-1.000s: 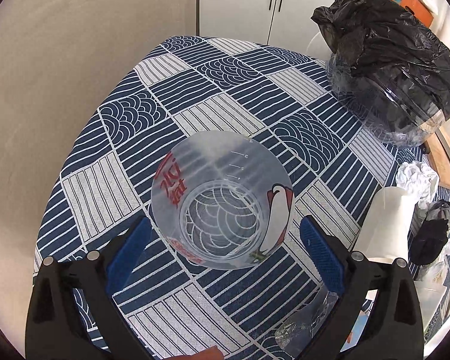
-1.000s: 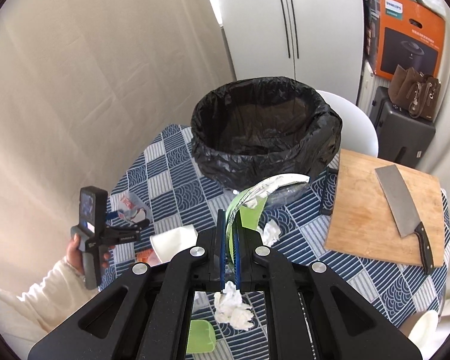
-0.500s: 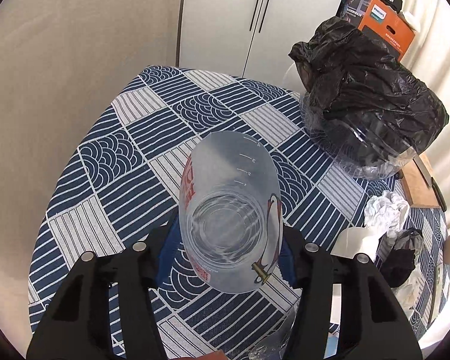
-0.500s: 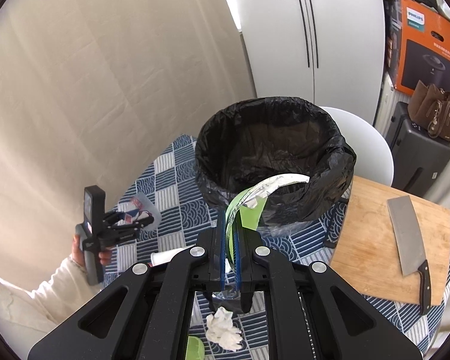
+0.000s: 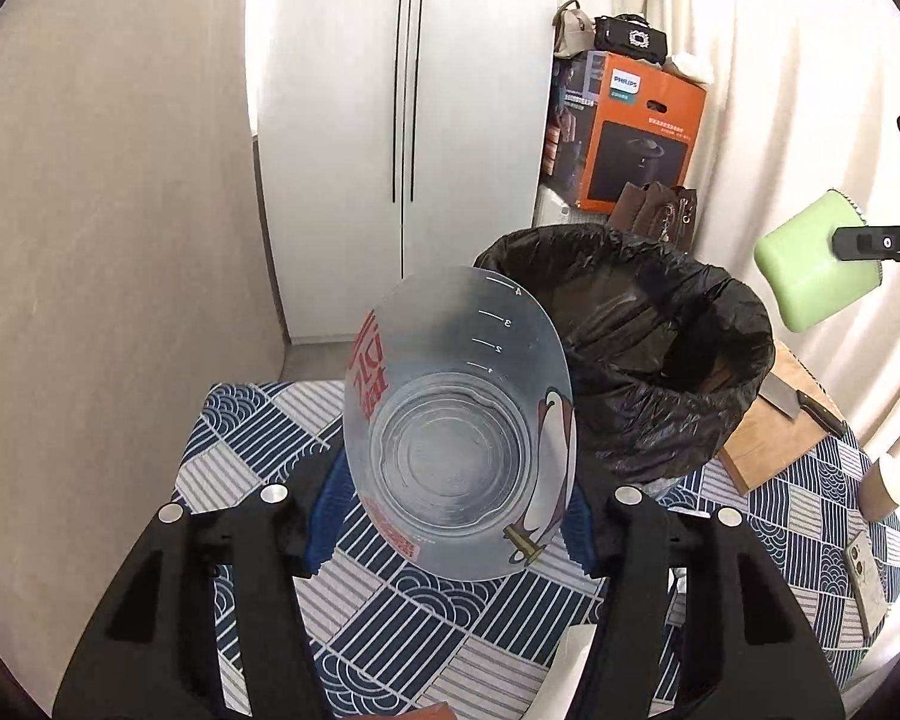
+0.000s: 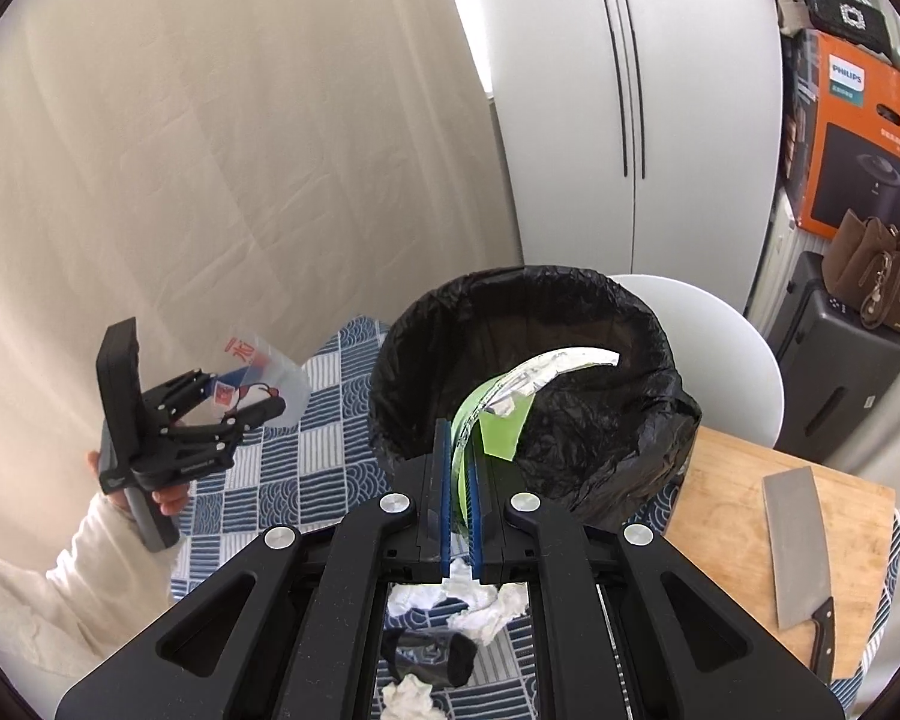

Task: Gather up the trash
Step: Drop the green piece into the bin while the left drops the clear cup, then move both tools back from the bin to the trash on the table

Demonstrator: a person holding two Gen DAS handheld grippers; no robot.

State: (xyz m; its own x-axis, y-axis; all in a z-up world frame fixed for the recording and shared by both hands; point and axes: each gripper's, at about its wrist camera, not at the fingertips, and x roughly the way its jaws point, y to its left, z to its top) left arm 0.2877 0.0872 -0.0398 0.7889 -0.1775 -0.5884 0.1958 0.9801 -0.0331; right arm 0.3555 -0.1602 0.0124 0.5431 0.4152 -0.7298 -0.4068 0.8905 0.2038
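My left gripper [image 5: 453,510] is shut on a clear plastic cup [image 5: 459,426] with red print and a penguin. It holds the cup above the table, left of the black-lined trash bin [image 5: 642,348]. My right gripper [image 6: 459,498] is shut on a green container [image 6: 492,414] with a peeled foil lid, held in front of the bin's opening [image 6: 540,372]. The green container [image 5: 810,261] also shows at the right of the left wrist view. The left gripper with its cup [image 6: 258,384] shows at the left of the right wrist view.
The table has a blue and white patterned cloth [image 5: 258,438]. A wooden board [image 6: 744,510] with a cleaver [image 6: 792,546] lies right of the bin. Crumpled tissues [image 6: 480,606] and a black scrap [image 6: 432,654] lie below my right gripper. A phone [image 5: 864,570] lies at the table's right.
My left gripper closed on the cup and lifted it off the table. My right gripper moved the green container closer to the bin.
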